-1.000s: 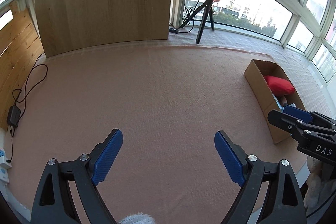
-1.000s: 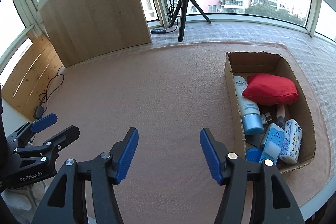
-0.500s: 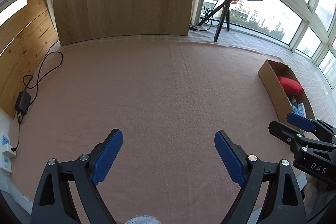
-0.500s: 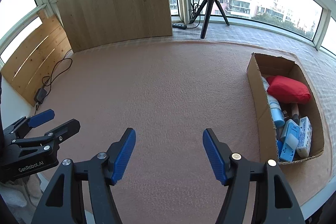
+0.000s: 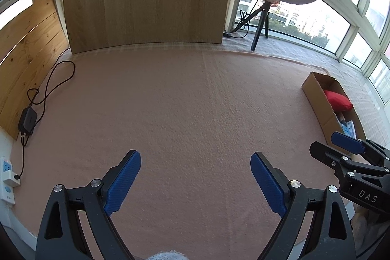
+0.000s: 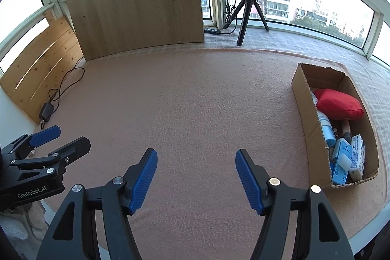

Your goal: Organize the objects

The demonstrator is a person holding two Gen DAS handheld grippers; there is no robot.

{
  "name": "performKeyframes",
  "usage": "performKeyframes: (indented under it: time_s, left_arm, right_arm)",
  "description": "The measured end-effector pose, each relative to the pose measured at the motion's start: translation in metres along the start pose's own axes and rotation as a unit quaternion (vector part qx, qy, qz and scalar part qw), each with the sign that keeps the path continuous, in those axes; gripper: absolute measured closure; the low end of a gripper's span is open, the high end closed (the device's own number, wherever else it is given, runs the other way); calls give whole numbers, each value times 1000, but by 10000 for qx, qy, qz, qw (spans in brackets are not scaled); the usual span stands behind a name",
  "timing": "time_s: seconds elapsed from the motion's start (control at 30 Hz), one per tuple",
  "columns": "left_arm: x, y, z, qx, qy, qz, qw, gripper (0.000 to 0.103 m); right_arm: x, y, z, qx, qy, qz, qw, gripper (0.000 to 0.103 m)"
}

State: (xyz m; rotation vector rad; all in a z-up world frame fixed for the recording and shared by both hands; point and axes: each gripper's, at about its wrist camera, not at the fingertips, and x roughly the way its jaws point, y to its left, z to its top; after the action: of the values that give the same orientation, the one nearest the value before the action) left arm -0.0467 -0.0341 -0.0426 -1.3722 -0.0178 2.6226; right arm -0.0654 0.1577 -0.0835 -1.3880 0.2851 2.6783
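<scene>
Both jaws open, empty. Box [image 6: 307, 113] holds the items, sits right of the right gripper [image 6: 196, 180], long axis running away from camera. Left gripper [image 5: 195, 183] farther; right hand is nearer.

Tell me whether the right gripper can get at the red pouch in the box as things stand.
Probably yes: the right gripper is open and empty, the cardboard box has no lid, and the red pouch lies on top, uncovered.

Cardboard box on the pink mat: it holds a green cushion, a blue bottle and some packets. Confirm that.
Wrong in one respect: the cushion in the brown cardboard box is red, not green, as the right wrist view shows. The blue bottle and packets do lie in it.
</scene>
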Motion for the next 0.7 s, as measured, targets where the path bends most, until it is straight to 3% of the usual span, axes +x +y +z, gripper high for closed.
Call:
performKeyframes:
  time_s: [0.7]
  left_arm:
    - [10,-4,7,19,40,-30,10000,9]
  right_arm:
    - [9,-4,6,36,83,-27,10000,40]
